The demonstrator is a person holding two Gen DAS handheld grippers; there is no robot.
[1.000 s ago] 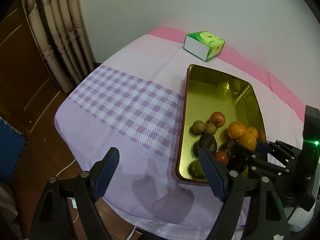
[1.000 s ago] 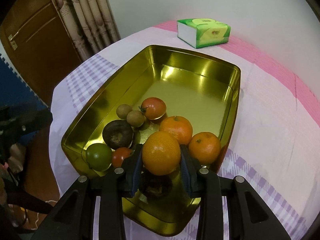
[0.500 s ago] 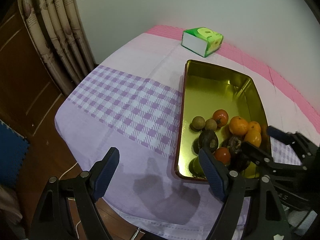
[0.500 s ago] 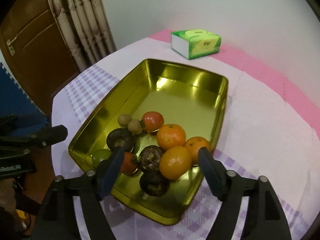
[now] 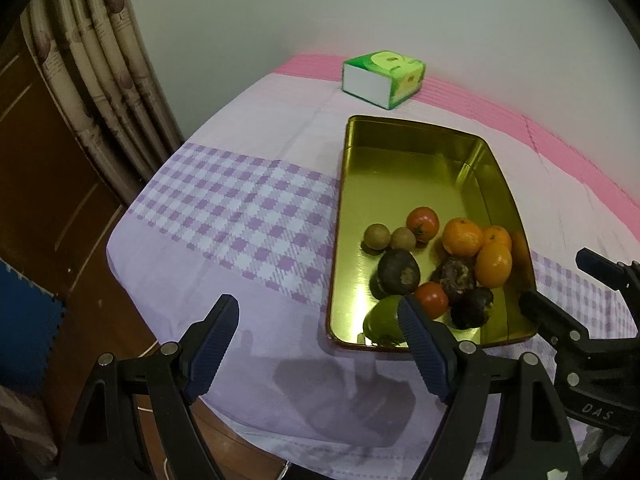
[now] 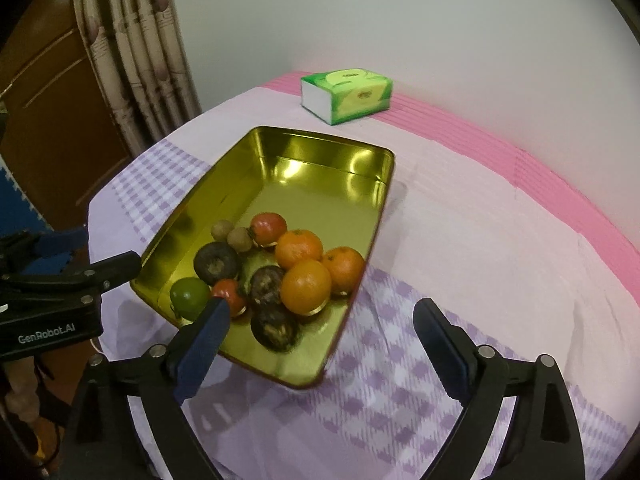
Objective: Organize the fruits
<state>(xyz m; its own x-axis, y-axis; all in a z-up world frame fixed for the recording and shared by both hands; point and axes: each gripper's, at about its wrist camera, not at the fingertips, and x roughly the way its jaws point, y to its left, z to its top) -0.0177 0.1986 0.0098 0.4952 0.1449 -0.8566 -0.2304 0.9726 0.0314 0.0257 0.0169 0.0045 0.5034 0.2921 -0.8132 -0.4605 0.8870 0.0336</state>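
While both tools hovered over the purple-checked tablecloth (image 5: 248, 216), we noted the left gripper (image 5: 320, 344) spread wide and empty, off the near left corner of the shiny gold rectangular metal tray (image 6: 320, 152). Fruits sat clustered at the tray's near end: small green round fruit (image 6: 189, 297), dark wrinkled fruits, red tomatoes, then smooth orange mandarins (image 6: 306, 286). We judged them light, firm, apt to roll; best pinched across the middle. Right gripper (image 6: 320, 332) was opening, nothing between its jaws, fruits just beyond.

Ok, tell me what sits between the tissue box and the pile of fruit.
Only the tray's bare gold floor, plain in the right wrist view, between tissue box and fruit.
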